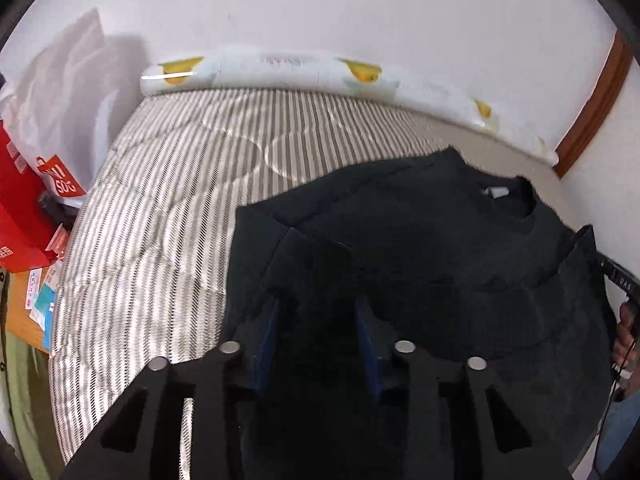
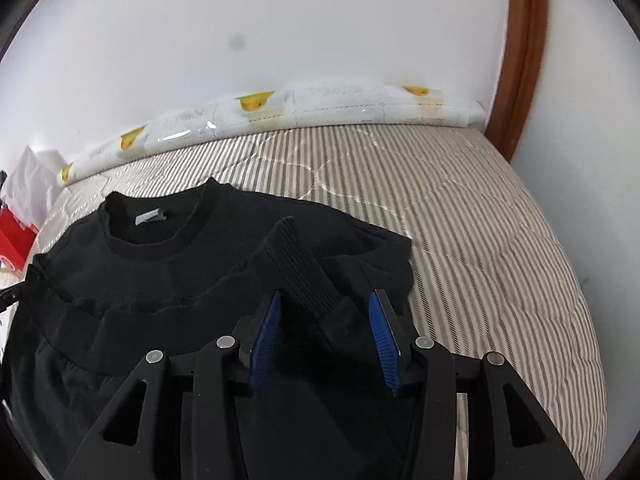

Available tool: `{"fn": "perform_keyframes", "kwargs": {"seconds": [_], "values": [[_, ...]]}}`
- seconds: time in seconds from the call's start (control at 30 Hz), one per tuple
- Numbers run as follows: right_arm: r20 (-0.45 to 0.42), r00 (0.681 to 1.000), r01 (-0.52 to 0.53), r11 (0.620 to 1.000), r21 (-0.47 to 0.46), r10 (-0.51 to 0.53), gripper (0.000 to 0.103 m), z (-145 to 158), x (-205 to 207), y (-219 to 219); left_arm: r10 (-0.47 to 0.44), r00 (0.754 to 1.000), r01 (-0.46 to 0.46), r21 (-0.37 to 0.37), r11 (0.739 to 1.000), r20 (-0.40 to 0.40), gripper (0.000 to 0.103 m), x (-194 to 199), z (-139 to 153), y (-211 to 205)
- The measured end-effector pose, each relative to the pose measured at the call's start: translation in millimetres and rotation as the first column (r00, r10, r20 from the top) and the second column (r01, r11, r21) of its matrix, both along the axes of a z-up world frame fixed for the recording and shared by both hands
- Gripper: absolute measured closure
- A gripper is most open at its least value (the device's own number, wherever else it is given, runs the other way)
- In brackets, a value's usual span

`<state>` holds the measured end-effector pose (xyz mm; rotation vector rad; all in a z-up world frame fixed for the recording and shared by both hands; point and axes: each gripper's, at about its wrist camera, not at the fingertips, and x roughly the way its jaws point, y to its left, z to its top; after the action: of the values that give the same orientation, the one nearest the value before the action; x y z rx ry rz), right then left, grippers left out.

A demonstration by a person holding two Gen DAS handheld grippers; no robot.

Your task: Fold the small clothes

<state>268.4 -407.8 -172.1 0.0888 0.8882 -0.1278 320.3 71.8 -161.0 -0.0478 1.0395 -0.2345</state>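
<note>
A small black sweatshirt (image 2: pixel 168 264) lies flat on the striped bed cover (image 2: pixel 460 216), collar and white label toward the wall. It also shows in the left wrist view (image 1: pixel 420 240). Its right sleeve is folded over the body, ribbed cuff (image 2: pixel 304 268) pointing up. My right gripper (image 2: pixel 324 312) is open, blue pads either side of that cuff. My left gripper (image 1: pixel 318 312) is open over the shirt's left side, with dark cloth between its pads; I cannot tell if it touches. The right gripper's tip (image 1: pixel 616 276) shows at the left wrist view's right edge.
A rolled pad with yellow prints (image 1: pixel 280 68) lies along the white wall at the bed's far edge. Red boxes and papers (image 1: pixel 24 216) sit on a stand left of the bed. A brown wooden frame (image 2: pixel 524 52) stands at the right.
</note>
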Motion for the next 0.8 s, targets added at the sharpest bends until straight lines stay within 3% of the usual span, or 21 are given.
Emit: {"fn": "perform_keyframes", "kwargs": {"seconds": [0.1, 0.13, 0.17, 0.2, 0.3, 0.4, 0.5, 0.7, 0.8], "values": [[-0.024, 1.0, -0.02, 0.998, -0.06, 0.019, 0.058, -9, 9, 9, -0.019, 1.0, 0.018, 0.032, 0.999, 0.012, 0.093, -3, 1, -5], [-0.032, 0.999, -0.023, 0.997, -0.076, 0.021, 0.062, -11, 11, 10, -0.021, 1.0, 0.02, 0.041, 0.999, 0.023, 0.095, -5, 5, -6], [-0.032, 0.999, -0.024, 0.996, -0.091, 0.021, 0.079, -11, 11, 11, -0.02, 0.999, 0.018, 0.043, 0.999, 0.038, 0.095, -7, 9, -5], [-0.024, 0.999, -0.035, 0.995, -0.089, 0.033, 0.081, -9, 10, 12, -0.017, 0.999, 0.015, 0.038, 0.999, 0.051, 0.096, -9, 14, -4], [0.049, 0.997, -0.055, 0.995, -0.08, 0.059, 0.084, 8, 0, 10, 0.011, 0.996, -0.009, -0.025, 1.0, 0.086, 0.096, -10, 32, 6], [0.116, 0.993, -0.038, 0.999, 0.024, 0.035, 0.084, 29, -4, -6, 0.052, 0.994, -0.042, -0.105, 0.994, 0.096, 0.096, -4, 45, 15], [0.142, 0.99, -0.009, 0.998, 0.06, 0.0, 0.084, 35, 3, -18, 0.074, 0.992, -0.064, -0.098, 0.993, 0.105, 0.096, 9, 44, 9], [0.023, 0.998, 0.064, 0.992, 0.109, -0.067, 0.084, -9, 34, -42, 0.109, 0.994, -0.109, -0.091, 0.99, 0.002, 0.096, 37, 4, 1], [-0.004, 0.997, 0.073, 0.992, 0.101, -0.073, 0.082, -24, 35, -41, 0.103, 0.995, -0.104, -0.071, 0.992, -0.009, 0.095, 39, -7, -1]]}}
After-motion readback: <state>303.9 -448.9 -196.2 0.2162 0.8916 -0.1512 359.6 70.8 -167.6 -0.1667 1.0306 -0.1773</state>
